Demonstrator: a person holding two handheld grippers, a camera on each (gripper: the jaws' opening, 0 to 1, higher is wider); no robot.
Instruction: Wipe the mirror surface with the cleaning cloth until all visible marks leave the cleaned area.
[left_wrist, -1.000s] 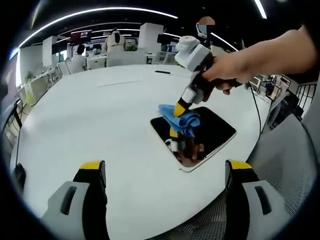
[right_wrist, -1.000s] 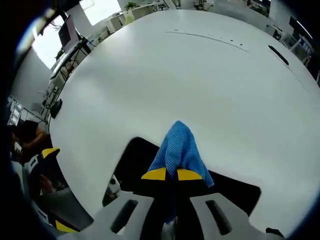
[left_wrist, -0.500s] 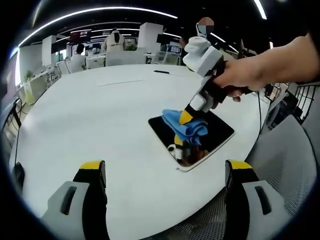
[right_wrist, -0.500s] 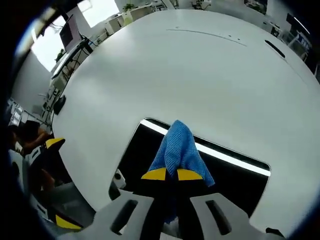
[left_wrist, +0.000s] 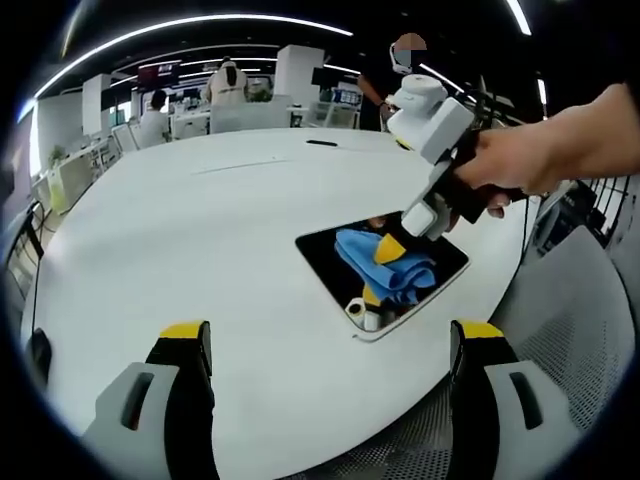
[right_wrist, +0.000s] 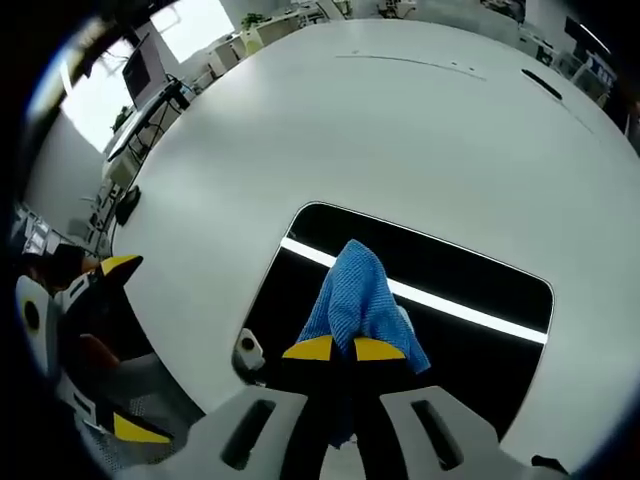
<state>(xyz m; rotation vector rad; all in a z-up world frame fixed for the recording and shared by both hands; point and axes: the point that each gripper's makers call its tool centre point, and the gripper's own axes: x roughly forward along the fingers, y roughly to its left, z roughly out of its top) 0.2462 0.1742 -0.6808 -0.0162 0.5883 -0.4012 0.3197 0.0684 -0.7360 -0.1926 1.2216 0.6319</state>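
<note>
In the left gripper view, your left gripper (left_wrist: 330, 345) sits low in front of you with its two yellow-tipped jaws spread wide apart and nothing between them. Under it is the big white round table (left_wrist: 180, 230). The mirror (left_wrist: 340, 255) lies flat on the table, near the edge on the right side. It looks dark and shiny. The blue cloth (left_wrist: 385, 262) is on the mirror, touching the glass. Your right gripper (left_wrist: 388, 250) comes in from the right, and your hand (left_wrist: 520, 170) holds its handle. Its yellow tips are pinched on the cloth and point down at the mirror. You can see the gripper again as a picture in the glass. Far back, there are desks and a person (left_wrist: 228, 80) in a light top.

In the right gripper view, your right gripper (right_wrist: 343, 349) has its jaws squeezed close together with the blue cloth (right_wrist: 357, 298) held between them. The cloth sticks out past the tips and lies over the middle of the mirror (right_wrist: 450, 275). A bright white line of light runs across the glass. The white table (right_wrist: 400, 130) is all around the mirror. Your left gripper (right_wrist: 95, 330) shows at the left edge, well apart from the mirror.
</note>
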